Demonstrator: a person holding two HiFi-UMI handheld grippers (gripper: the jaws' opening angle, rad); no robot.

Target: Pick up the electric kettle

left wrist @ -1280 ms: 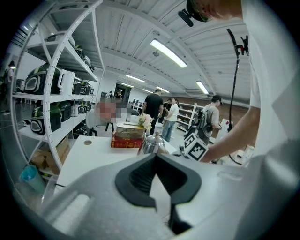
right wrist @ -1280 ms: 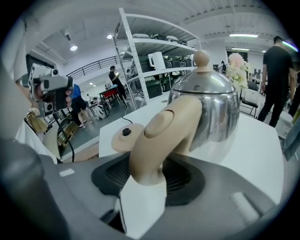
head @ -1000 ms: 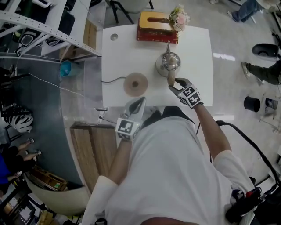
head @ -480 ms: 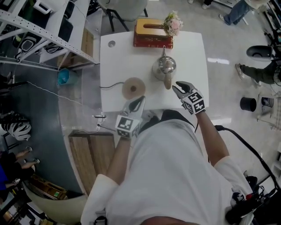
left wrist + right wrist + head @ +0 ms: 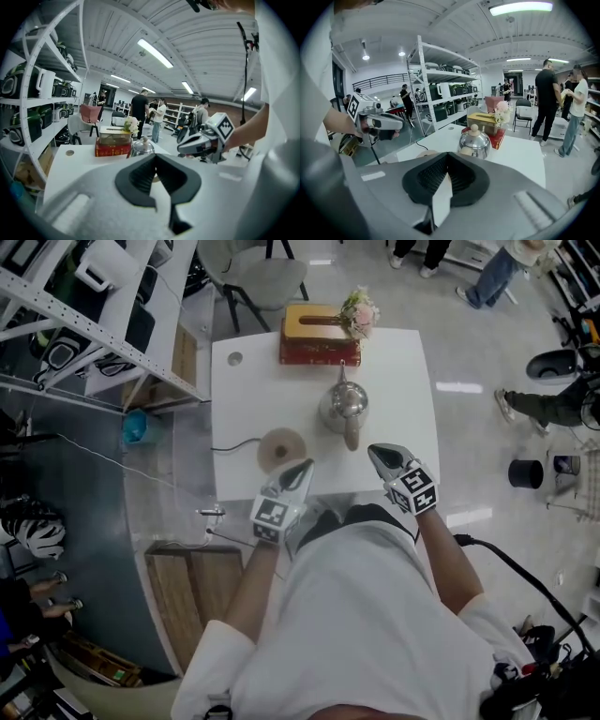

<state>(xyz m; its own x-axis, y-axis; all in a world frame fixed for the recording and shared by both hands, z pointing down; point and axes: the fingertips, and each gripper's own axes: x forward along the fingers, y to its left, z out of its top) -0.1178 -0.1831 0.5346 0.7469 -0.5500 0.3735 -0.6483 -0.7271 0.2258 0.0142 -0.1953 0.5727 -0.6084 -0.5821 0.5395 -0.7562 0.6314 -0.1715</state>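
Note:
The steel electric kettle (image 5: 343, 405) stands on the white table (image 5: 403, 371), its tan handle toward me. It also shows in the left gripper view (image 5: 142, 146) and the right gripper view (image 5: 474, 143). Its round tan base (image 5: 282, 448) lies to its left with a cable. My right gripper (image 5: 380, 454) hovers at the table's near edge, short of the handle. Its jaws have just been closing and are now shut (image 5: 447, 153) with nothing between them. My left gripper (image 5: 302, 468) is shut and empty (image 5: 155, 155), just in front of the base.
A red box with a yellow tissue box (image 5: 319, 329) and flowers (image 5: 357, 313) sits at the table's far edge. Metal shelving (image 5: 84, 306) with appliances runs along the left. A chair (image 5: 262, 277) stands behind the table. People (image 5: 547, 101) stand further off.
The right gripper has drawn back from the kettle's handle toward me, rising, and its jaws have gone from open to shut, empty. The kettle stays on the table. The left gripper shifted slightly.

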